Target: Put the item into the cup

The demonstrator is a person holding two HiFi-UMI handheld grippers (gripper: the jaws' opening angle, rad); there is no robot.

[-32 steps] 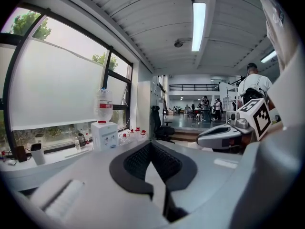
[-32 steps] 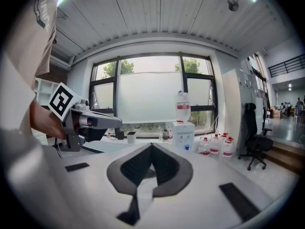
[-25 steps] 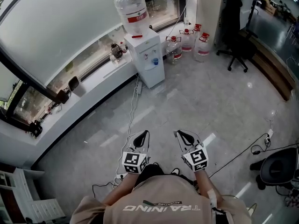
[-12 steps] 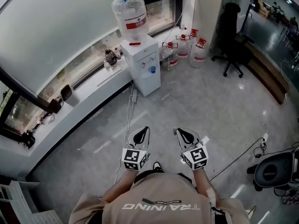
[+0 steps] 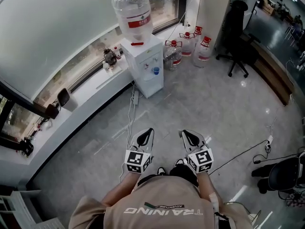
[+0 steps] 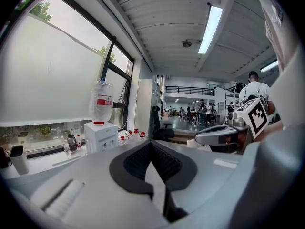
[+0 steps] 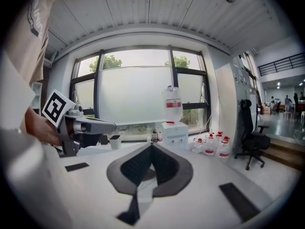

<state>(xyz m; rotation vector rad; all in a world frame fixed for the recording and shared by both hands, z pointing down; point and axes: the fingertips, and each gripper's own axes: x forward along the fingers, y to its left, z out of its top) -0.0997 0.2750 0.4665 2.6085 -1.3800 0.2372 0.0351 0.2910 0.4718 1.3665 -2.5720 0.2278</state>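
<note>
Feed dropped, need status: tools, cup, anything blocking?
Left tool shut, empty. Right tool same. Cup, item not made out. Water dispenser ahead.

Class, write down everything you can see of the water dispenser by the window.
The water dispenser is a white, boxy cabinet standing upright on the grey floor, close against the low window ledge. A large clear bottle with a red label sits on top, with a blue patch at its upper end. A small blue part shows on the cabinet's front. Spare bottles with red caps stand beside it, apart.
</note>
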